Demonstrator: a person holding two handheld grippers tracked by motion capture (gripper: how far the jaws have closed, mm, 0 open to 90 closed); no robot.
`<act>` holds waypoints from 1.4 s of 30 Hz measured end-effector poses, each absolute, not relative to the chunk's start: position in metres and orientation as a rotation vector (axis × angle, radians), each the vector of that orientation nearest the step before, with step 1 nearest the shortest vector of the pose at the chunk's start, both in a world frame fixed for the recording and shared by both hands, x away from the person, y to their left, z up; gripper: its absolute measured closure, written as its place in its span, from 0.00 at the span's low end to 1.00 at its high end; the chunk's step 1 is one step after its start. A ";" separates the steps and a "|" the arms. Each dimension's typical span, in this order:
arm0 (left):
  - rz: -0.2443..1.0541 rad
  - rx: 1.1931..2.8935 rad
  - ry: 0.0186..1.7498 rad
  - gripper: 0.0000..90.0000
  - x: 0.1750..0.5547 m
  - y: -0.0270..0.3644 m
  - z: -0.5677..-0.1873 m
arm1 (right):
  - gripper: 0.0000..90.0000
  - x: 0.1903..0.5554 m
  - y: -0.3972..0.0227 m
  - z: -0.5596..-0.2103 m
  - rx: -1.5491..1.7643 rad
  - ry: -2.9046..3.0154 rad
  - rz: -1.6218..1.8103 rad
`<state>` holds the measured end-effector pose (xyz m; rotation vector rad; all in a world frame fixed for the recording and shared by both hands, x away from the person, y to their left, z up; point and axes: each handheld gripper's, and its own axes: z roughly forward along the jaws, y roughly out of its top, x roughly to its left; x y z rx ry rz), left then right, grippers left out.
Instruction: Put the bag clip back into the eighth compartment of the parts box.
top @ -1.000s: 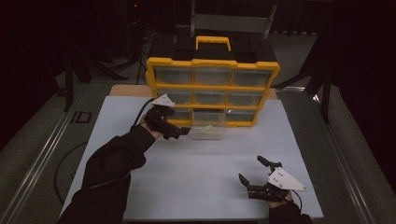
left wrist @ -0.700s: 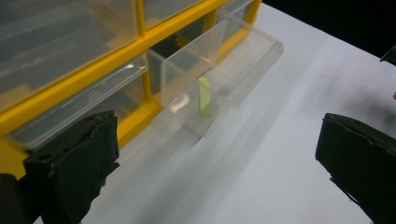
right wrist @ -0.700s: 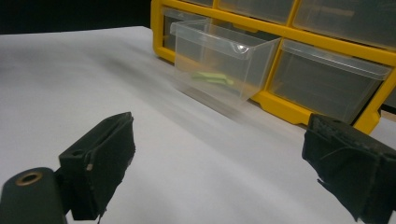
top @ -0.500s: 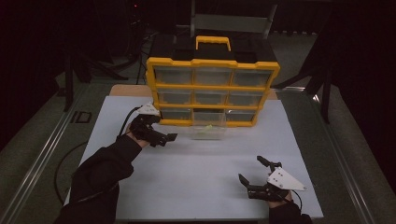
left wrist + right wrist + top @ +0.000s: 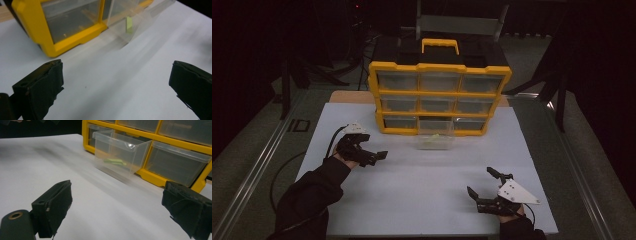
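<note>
A yellow organizer cabinet (image 5: 439, 97) with a black top and yellow carry handle (image 5: 440, 46) stands at the far middle of the white tabletop (image 5: 412, 185), its face turned toward the person so the drawers can be reached from the near side. It holds nine clear drawers, three rows of three. One of them, the clear drawer (image 5: 435, 136) from the middle of the bottom row, is pulled well out onto the tabletop, probably so its contents can be reached from above; a small green piece (image 5: 115, 161) lies inside it, the only item I can make out in any drawer. There are two grippers. The left gripper (image 5: 374, 156) sits low over the table, near the cabinet's left front corner and apart from the drawer, its jaws spread wide with nothing between them; in the left gripper view the open drawer lies ahead and to the right. The right gripper (image 5: 482, 186) rests near the front right of the table, well apart from the drawer, jaws likewise spread and empty, facing the drawer's open front as if waiting its turn.
</note>
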<state>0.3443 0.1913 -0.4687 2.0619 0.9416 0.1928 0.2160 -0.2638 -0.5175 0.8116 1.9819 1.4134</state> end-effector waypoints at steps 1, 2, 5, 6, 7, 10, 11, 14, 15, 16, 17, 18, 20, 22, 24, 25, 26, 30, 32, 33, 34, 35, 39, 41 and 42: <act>0.197 2.063 0.947 0.00 0.343 0.193 -0.470 | 0.10 0.216 -0.264 -0.517 0.812 1.983 1.412; 0.195 2.063 0.950 0.00 0.341 0.194 -0.471 | 0.10 0.216 -0.264 -0.517 0.810 1.983 1.413; 0.203 2.066 0.961 0.00 0.334 0.198 -0.475 | 0.10 0.216 -0.264 -0.517 0.812 1.984 1.411; 0.206 2.070 0.964 0.00 0.332 0.200 -0.476 | 0.10 0.216 -0.263 -0.517 0.811 1.984 1.411; 0.210 2.068 0.969 0.00 0.330 0.201 -0.478 | 0.10 0.216 -0.263 -0.517 0.812 1.985 1.412; 0.213 2.062 0.985 0.00 0.324 0.206 -0.482 | 0.10 0.216 -0.263 -0.518 0.809 1.986 1.412; 0.215 2.060 0.989 0.00 0.322 0.208 -0.484 | 0.10 0.216 -0.263 -0.518 0.809 1.986 1.411; 0.211 2.050 1.006 0.00 0.315 0.214 -0.489 | 0.10 0.216 -0.263 -0.517 0.809 1.985 1.411; 0.213 2.046 1.010 0.00 0.313 0.216 -0.490 | 0.10 0.216 -0.262 -0.518 0.810 1.988 1.409; 0.216 2.045 1.013 0.00 0.311 0.217 -0.491 | 0.10 0.216 -0.262 -0.518 0.808 1.989 1.410; 0.219 2.044 1.016 0.00 0.309 0.219 -0.493 | 0.10 0.216 -0.262 -0.518 0.809 1.990 1.410; 0.219 2.044 1.016 0.00 0.309 0.219 -0.493 | 0.10 0.216 -0.262 -0.518 0.809 1.990 1.410; 0.232 2.048 1.025 0.00 0.302 0.223 -0.497 | 0.10 0.217 -0.262 -0.518 0.807 1.991 1.408; 0.240 2.040 1.024 0.00 0.299 0.226 -0.498 | 0.10 0.216 -0.261 -0.518 0.807 1.991 1.407; 0.247 2.026 1.028 0.00 0.296 0.229 -0.498 | 0.10 0.216 -0.261 -0.518 0.805 1.995 1.405; 0.248 2.024 1.030 0.00 0.294 0.230 -0.499 | 0.10 0.217 -0.261 -0.518 0.803 1.996 1.405; 0.248 2.024 1.030 0.00 0.294 0.230 -0.499 | 0.10 0.217 -0.261 -0.518 0.803 1.996 1.405; 0.277 2.012 1.029 0.00 0.281 0.232 -0.502 | 0.10 0.217 -0.260 -0.519 0.802 1.996 1.406; 0.294 2.007 1.027 0.00 0.276 0.231 -0.504 | 0.10 0.217 -0.260 -0.519 0.802 1.995 1.404; 0.291 2.001 1.028 0.00 0.273 0.231 -0.504 | 0.10 0.217 -0.260 -0.519 0.800 1.996 1.404; 0.295 1.993 1.029 0.00 0.270 0.231 -0.505 | 0.10 0.216 -0.260 -0.518 0.799 1.996 1.402; 0.300 1.988 1.031 0.00 0.267 0.231 -0.506 | 0.10 0.216 -0.260 -0.518 0.800 1.997 1.401; 0.296 1.975 1.024 0.00 0.258 0.230 -0.509 | 0.10 0.216 -0.260 -0.519 0.801 1.999 1.402; 0.289 1.961 1.014 0.00 0.256 0.230 -0.512 | 0.10 0.216 -0.260 -0.519 0.800 2.000 1.401; 0.289 1.955 1.018 0.00 0.255 0.230 -0.513 | 0.10 0.216 -0.260 -0.519 0.800 2.000 1.401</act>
